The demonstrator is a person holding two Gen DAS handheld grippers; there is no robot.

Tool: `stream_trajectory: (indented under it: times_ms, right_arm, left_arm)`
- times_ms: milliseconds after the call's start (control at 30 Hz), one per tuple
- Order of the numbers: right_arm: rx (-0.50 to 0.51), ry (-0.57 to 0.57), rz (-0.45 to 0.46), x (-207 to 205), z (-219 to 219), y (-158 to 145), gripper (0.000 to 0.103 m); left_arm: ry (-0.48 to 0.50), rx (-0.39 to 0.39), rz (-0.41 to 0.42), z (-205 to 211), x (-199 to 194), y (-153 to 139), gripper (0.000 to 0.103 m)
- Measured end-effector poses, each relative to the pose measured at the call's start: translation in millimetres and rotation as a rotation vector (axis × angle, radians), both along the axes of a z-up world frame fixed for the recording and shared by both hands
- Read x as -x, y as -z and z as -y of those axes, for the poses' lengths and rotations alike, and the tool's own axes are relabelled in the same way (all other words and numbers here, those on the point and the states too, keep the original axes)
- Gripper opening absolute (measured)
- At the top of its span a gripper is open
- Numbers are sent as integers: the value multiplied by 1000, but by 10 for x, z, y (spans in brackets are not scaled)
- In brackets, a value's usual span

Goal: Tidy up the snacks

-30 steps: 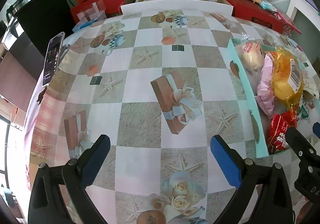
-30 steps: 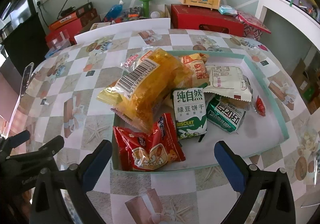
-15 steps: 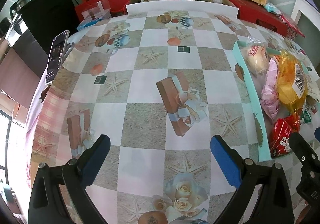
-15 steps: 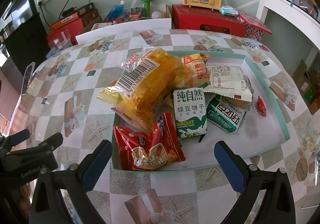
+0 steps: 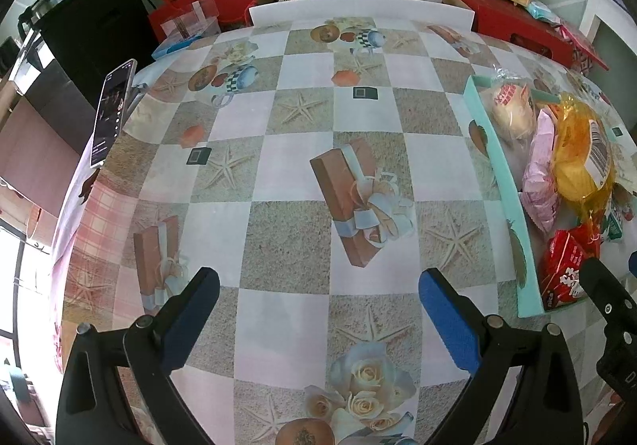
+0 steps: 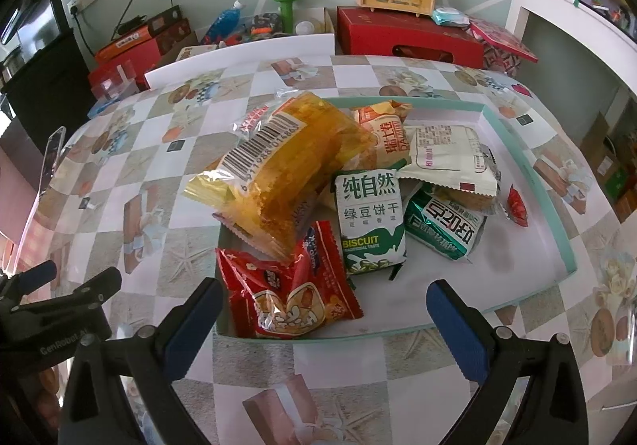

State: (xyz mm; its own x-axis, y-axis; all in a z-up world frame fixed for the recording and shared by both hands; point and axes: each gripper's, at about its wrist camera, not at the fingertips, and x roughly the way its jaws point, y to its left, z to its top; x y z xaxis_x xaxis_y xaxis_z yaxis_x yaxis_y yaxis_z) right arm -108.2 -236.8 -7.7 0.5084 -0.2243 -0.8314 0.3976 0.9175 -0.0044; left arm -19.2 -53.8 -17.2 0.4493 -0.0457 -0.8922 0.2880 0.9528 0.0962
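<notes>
Left gripper (image 5: 318, 305): jaws wide apart, holding nothing, touching nothing; its blue ribbed pads (image 5: 448, 319) hang over a bare stretch of the glossy checked tablecloth (image 5: 294, 174) printed with starfish, roses and gift boxes. A dark phone (image 5: 111, 112) leans at the cloth's left edge.

Right gripper (image 6: 324, 315): jaws equally wide apart, empty, poised above the near rim of the shallow mint-green tray (image 6: 529, 150). No contact with any packet.

Tray contents, left to right: a crinkled red foil snack bag (image 6: 290, 299) at the near left corner; a translucent yellow packet (image 6: 286, 174) with a barcode, propped above it; a white-and-green biscuit pack (image 6: 372, 222), flat; an orange-and-white pouch (image 6: 384, 130) behind; a cream sachet (image 6: 446, 158) with serrated ends; a shiny green wrapper (image 6: 444, 228); a small red twist-wrapped sweet (image 6: 517, 204), lying apart on the bare tray floor.
</notes>
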Motion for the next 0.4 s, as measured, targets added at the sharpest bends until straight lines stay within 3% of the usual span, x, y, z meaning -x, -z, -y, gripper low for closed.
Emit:
stream_trajectory:
  times_ms: [400]
  right_arm:
    - [-2,2,-3,2,9,9,103]
  left_arm:
    - [5,4,16,0,12,-27,100]
